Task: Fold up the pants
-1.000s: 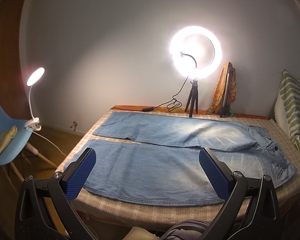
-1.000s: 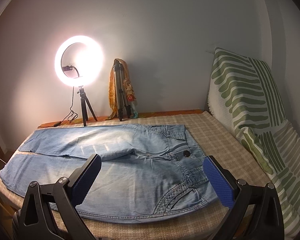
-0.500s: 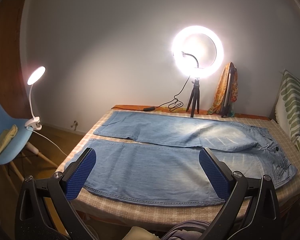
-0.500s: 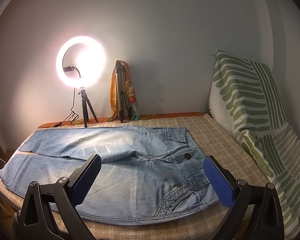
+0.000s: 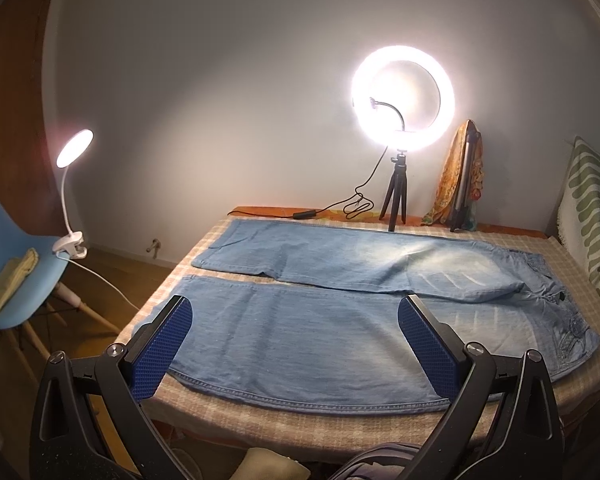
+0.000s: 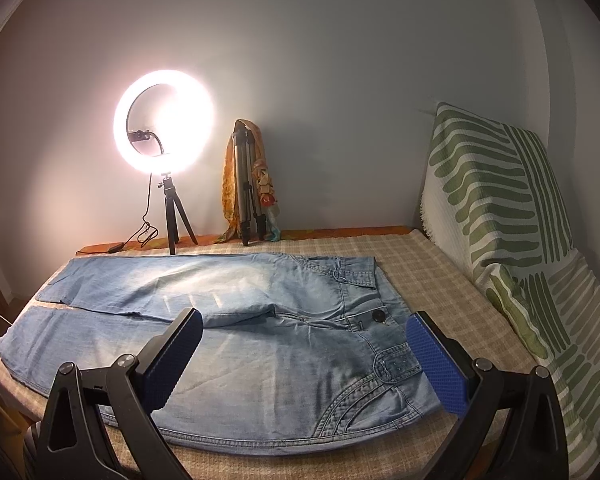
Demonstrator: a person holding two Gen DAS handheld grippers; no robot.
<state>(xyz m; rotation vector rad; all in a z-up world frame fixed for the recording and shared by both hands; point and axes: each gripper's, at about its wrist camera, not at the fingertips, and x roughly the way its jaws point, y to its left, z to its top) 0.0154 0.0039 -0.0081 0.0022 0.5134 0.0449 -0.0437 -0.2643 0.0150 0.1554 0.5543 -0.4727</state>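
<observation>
Beyond each wide-open, empty tool, left (image 5: 294, 350) and right (image 6: 302, 360), jeans (image 6: 236, 340) lie flat.

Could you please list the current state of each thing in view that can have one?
jeans: spread flat, unfolded, legs apart.
left claw: open, empty, above the near leg.
right claw: open, empty, above the waist end.
ring light: on.
clip lamp: on, clipped to the blue chair.

Light blue faded denim pants (image 5: 308, 336) lie beyond the blue-padded fingers (image 5: 162, 350) on a beige checked cover (image 6: 432, 280). Right of the fingers leans a white cushion (image 6: 496, 200) with green stripes; left of them stands a pale blue chair (image 5: 16, 264).
</observation>
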